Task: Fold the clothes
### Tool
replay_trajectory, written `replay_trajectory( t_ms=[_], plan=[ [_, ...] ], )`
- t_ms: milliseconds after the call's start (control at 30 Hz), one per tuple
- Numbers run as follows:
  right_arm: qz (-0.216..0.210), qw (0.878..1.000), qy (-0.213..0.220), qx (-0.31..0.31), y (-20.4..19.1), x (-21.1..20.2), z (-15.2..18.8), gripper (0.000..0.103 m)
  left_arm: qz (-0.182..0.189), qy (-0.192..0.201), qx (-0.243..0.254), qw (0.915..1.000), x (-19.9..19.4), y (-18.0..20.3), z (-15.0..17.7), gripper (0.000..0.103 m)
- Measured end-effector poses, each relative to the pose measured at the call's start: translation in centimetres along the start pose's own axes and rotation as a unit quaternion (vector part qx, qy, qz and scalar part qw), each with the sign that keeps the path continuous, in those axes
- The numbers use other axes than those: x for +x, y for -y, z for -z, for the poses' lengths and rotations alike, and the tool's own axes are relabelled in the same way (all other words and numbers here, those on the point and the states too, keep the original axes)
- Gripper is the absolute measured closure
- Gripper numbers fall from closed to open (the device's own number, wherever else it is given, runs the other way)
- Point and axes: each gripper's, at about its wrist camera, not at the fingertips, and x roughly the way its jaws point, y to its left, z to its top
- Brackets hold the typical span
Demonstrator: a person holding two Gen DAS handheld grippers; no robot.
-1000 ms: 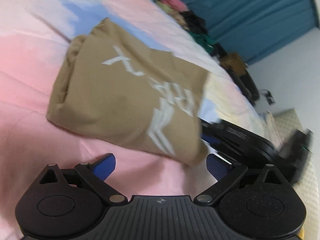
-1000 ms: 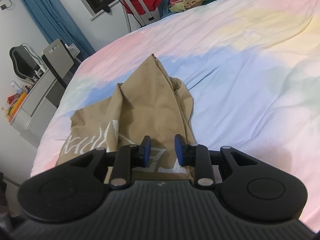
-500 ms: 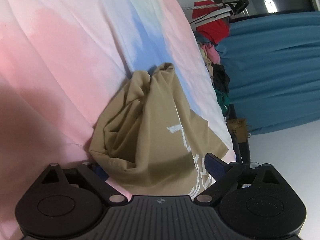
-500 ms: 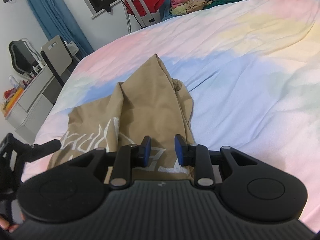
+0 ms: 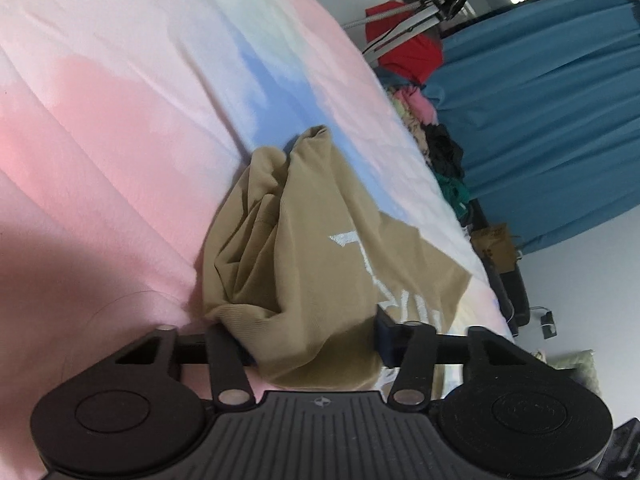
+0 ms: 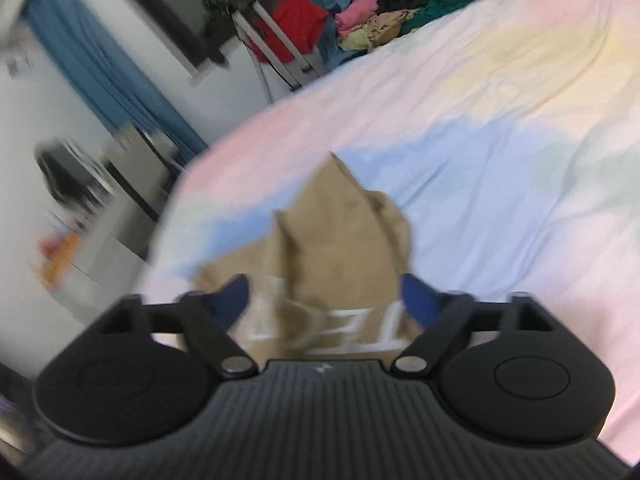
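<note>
A tan garment (image 5: 320, 256) with white lettering lies bunched and partly folded on a pastel bed sheet (image 5: 120, 100). In the left wrist view my left gripper (image 5: 316, 340) is open, its blue pads on either side of the garment's near edge, with cloth between them. In the blurred right wrist view the same garment (image 6: 336, 240) lies just ahead, and my right gripper (image 6: 326, 300) is open wide with its blue pads either side of the lettered edge.
A pile of mixed clothes (image 6: 400, 12) lies at the far end of the bed. Blue curtains (image 5: 540, 120), a red garment on a stand (image 6: 292, 28), a desk and chair (image 6: 100, 208) surround the bed.
My right gripper has opened from nearly shut, and its view has blurred with movement. My left gripper has closed in on the garment's near edge, with cloth now between its pads.
</note>
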Motion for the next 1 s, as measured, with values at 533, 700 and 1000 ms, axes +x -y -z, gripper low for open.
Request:
replay_trajectory(
  t_ms=[533,700,1000],
  plan=[
    [-0.16,0.934,-0.152,0.28,3.1,5.3,5.4,0.015,0.029,0.014,-0.024,0.9992,-0.7,-0.8,-1.3,0.068],
    [-0.118,0.931,-0.104,0.33,5.6,5.0,5.4,0.017,0.037,0.017,-0.027,0.9988,-0.9,-0.8,-1.6,0.069],
    [-0.052,0.951,-0.024,0.304,6.4,3.9,5.4,0.034,0.047,0.016,-0.032,0.9982,-1.0,-1.0,-1.4,0.069]
  ],
)
